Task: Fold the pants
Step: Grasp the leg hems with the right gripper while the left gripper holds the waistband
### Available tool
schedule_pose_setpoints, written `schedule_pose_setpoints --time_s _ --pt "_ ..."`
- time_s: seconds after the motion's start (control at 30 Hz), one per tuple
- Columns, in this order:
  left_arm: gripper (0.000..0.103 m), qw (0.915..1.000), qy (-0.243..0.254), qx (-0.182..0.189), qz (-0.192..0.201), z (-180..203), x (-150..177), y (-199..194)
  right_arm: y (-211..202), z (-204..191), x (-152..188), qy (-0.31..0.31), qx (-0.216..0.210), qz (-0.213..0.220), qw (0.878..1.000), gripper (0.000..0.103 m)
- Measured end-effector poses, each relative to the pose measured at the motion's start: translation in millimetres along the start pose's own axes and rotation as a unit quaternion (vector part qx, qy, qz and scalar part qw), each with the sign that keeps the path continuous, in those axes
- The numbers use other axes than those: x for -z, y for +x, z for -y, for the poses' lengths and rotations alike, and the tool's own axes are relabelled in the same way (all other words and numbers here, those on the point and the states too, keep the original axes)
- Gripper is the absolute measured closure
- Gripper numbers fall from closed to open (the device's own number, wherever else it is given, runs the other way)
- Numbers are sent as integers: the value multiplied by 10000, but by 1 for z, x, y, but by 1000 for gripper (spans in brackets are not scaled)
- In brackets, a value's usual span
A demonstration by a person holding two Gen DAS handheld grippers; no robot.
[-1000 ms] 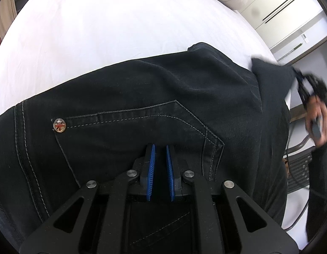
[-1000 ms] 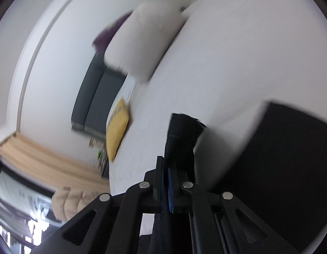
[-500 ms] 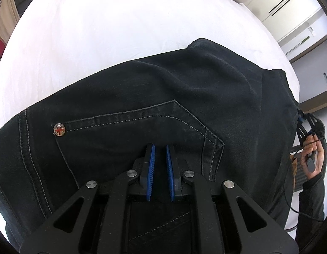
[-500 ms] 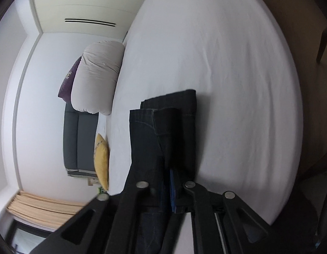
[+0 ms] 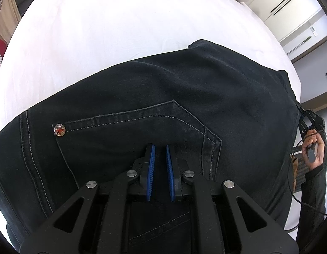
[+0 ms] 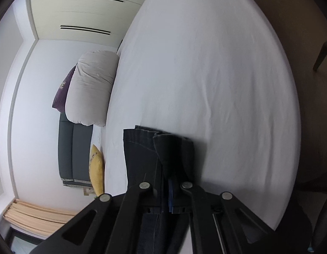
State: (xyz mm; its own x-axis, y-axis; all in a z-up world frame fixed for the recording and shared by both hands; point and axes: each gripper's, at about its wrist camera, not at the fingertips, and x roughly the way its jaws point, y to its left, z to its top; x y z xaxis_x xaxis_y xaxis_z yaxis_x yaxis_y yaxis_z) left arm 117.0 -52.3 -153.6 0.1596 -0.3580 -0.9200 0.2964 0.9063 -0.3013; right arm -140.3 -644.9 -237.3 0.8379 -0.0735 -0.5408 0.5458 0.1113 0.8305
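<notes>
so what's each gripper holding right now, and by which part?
Both grip the black pants: left gripper pinches fabric beside the back pocket; right gripper is clamped on the leg end.

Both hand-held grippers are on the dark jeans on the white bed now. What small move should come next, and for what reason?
Probably the right hand-held gripper should lift the leg hems it pinches and carry them toward the waist. The black denim jeans lie stretched flat on the white bed sheet, not yet folded across. The left hand-held gripper is shut on the cloth near the back pocket and can anchor it.
</notes>
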Motion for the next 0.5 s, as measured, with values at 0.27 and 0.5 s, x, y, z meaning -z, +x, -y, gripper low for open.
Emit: schedule_pose_setpoints --time_s 0.27,0.5 --pt "92 10000 39 48 54 -2 3 -1 -1 4 2 23 96 22 9999 99" --pt "92 9998 32 170 114 -6 6 -3 -5 11 -5 166 93 65 9998 100"
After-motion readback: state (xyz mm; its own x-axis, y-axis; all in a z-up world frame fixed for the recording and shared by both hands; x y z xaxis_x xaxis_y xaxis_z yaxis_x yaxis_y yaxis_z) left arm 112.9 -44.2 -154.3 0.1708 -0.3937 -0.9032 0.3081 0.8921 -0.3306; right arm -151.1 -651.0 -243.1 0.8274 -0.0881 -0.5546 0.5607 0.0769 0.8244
